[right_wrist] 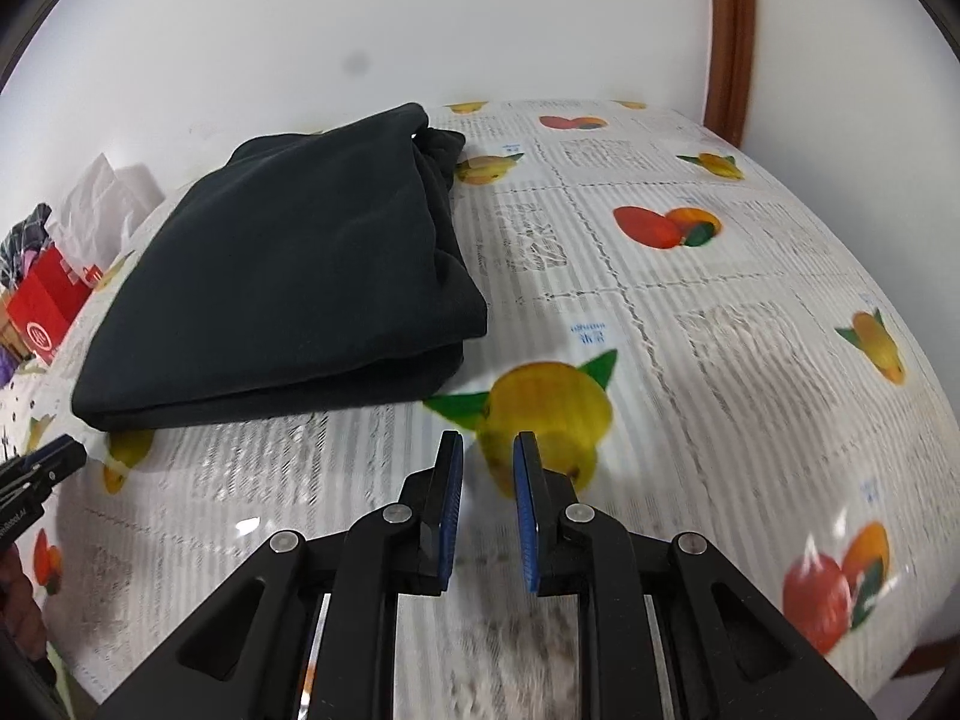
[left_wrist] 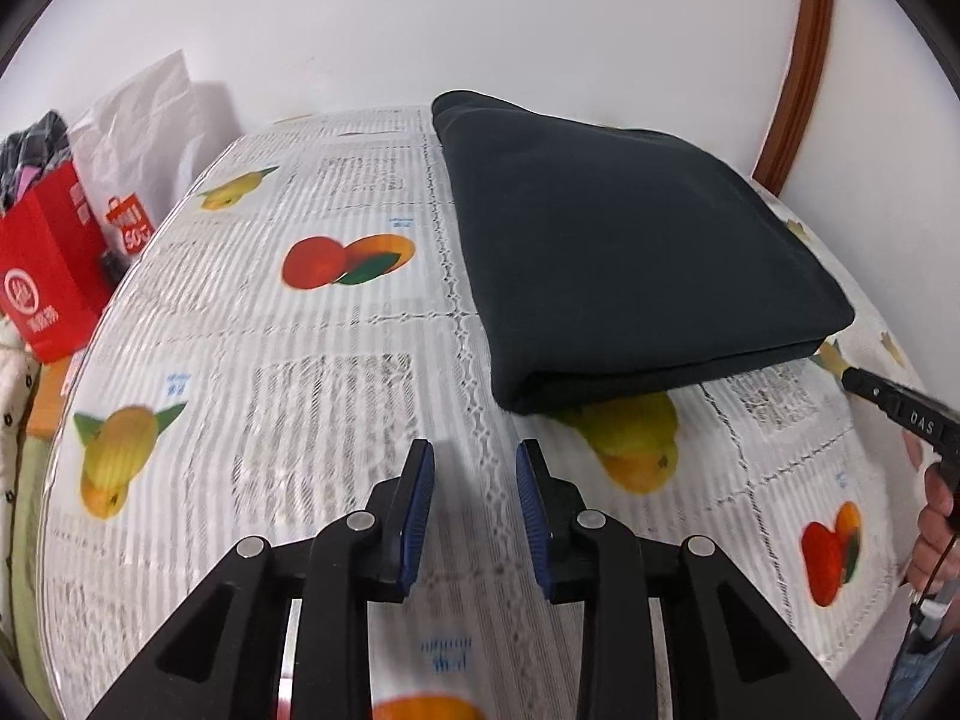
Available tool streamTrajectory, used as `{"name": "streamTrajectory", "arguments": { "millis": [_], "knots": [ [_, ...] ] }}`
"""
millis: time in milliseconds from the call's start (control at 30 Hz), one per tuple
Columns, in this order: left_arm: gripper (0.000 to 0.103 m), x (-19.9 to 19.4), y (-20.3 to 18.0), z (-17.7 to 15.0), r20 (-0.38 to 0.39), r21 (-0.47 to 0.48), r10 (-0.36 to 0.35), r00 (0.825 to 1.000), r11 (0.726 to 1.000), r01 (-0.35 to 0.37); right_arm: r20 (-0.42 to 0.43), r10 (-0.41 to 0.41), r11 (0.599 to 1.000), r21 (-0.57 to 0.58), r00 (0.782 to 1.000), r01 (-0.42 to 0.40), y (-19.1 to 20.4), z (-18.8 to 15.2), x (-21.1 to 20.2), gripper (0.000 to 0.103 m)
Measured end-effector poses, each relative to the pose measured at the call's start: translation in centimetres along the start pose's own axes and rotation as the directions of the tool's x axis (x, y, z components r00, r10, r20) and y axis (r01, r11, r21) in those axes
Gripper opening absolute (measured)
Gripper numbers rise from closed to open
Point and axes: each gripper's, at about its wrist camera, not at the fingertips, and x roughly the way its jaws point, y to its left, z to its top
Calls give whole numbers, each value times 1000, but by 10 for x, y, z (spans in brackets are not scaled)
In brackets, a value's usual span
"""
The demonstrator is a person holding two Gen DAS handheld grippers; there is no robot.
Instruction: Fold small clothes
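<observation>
Two grippers are held above the glossy, fruit-printed tablecloth point(left_wrist: 252, 360), both with ribbed blue pads parted and nothing gripped: left gripper point(left_wrist: 475, 468), right gripper point(right_wrist: 487, 461). Beyond them, a soft dark garment point(left_wrist: 630, 240) is seen folded into a thick rectangle, lying flat.

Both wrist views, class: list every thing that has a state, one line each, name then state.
dark garment: folded into a flat stack, lying on the tablecloth, held by nothing.
left gripper: fingers apart, nothing between them.
right gripper: fingers slightly apart, nothing between them.
red paper bag: upright beside the table, clothes sticking out of it.
tablecloth: spread flat.
</observation>
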Motion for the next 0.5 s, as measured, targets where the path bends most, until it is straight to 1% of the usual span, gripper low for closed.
{"name": "streamTrajectory", "arguments": {
  "millis": [67, 133, 167, 200, 233, 333, 367, 400, 500],
  "knots": [
    [27, -7, 1, 0, 5, -18, -9, 1000, 1000, 9, 14, -8, 1000, -3, 1000, 8, 3, -1, -13, 21],
    [27, -14, -2, 1, 11, -29, -7, 1000, 1000, 8, 30, -11, 1000, -6, 999, 11, 6, -2, -27, 31],
    [30, -18, -4, 1, 16, -34, -11, 1000, 999, 11, 44, -10, 1000, -3, 999, 10, 7, -2, -36, 34],
    [36, -25, -6, 2, 25, -38, -14, 1000, 999, 15, 55, -11, 1000, 3, 998, 11, 8, -2, -44, 40],
    [38, -31, -9, 3, 36, -36, -14, 999, 999, 16, 71, -13, 1000, 13, 997, 12, 9, -1, -53, 45],
    [50, -56, -21, 8, 88, -14, -6, 996, 1000, 7, 112, -13, 1000, 28, 994, 10, 13, 1, -81, 53],
    [58, -65, -24, 9, 105, -10, -7, 994, 1000, 8, 125, -12, 1000, 22, 992, 9, 16, 3, -93, 54],
    [61, -76, -28, 10, 127, -9, -13, 992, 1000, 14, 133, -15, 1000, 17, 991, 12, 18, 4, -102, 57],
    [63, -102, -37, 14, 168, -11, -18, 986, 1000, 20, 159, -19, 1000, 5, 987, 18, 27, 8, -129, 68]
  ]
}}
